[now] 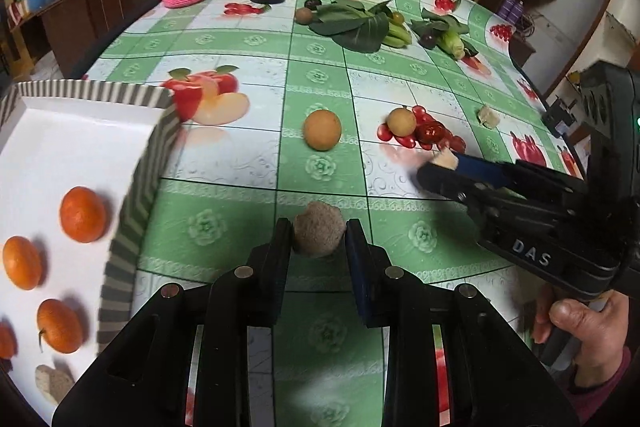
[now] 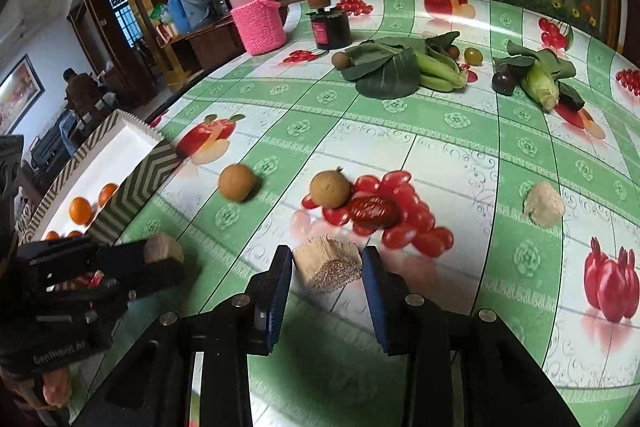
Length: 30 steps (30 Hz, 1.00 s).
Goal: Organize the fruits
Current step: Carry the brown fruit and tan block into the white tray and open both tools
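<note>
Here, the left gripper (image 1: 319,233) was seen closed on a rough greyish-brown chunk (image 1: 319,235), its pads pressed against both sides, just above the green checked tablecloth (image 1: 224,227). The right gripper (image 2: 326,265) was held partly open around a pale fibrous block (image 2: 328,265); whether its pads pressed on it could not be told. To the left, a striped tray (image 1: 132,211) held several oranges (image 1: 82,214). Two round brown fruits (image 2: 237,183) and a red date (image 2: 374,211) were left lying on the cloth, with leafy greens (image 2: 390,69) and corn (image 2: 540,87) farther back.
</note>
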Motion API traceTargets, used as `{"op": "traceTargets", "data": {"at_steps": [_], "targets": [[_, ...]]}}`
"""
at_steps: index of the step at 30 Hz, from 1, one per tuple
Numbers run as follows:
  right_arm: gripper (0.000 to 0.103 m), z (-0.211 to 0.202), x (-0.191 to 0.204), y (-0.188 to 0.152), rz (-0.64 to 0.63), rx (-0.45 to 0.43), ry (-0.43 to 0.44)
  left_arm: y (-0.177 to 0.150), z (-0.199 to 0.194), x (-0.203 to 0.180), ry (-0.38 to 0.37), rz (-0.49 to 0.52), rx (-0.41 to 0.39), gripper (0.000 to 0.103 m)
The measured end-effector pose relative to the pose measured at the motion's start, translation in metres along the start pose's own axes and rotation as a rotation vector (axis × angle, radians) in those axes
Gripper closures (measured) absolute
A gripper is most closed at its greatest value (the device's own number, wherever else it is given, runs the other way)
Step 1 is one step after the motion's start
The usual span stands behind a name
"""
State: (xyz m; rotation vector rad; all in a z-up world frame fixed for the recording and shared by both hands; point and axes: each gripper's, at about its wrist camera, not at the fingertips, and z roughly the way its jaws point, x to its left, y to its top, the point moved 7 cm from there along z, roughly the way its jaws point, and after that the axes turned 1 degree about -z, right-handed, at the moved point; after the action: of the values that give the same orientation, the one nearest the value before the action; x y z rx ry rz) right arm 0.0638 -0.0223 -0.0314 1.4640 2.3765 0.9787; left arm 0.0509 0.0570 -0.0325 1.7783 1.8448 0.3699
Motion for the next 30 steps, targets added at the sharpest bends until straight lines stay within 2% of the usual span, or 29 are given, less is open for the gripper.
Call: {"op": "traceTargets", "data": {"at_steps": [7, 11, 21, 30], "targets": [[0.068, -0.029, 0.013, -0.011, 0.046, -0.049, 0.070, -0.008, -0.023, 0.003, -0.002, 0.002, -0.032, 0.076], [0.068, -0.045, 0.033, -0.016, 0.053, -0.084, 0.123, -0.011, -0.043, 0.009, 0.023, 0.003, -0.065, 0.076], [0.068, -0.054, 0.102, -0.022, -0.005, -0.101, 0.206, -0.029, -0.087, 0.064, 0.167, -0.038, -0.132, 0.076], [0.068, -0.040, 0.171, -0.013, -0.106, -0.075, 0.254, -0.046, -0.118, 0.126, 0.293, -0.104, -0.181, 0.076]]}}
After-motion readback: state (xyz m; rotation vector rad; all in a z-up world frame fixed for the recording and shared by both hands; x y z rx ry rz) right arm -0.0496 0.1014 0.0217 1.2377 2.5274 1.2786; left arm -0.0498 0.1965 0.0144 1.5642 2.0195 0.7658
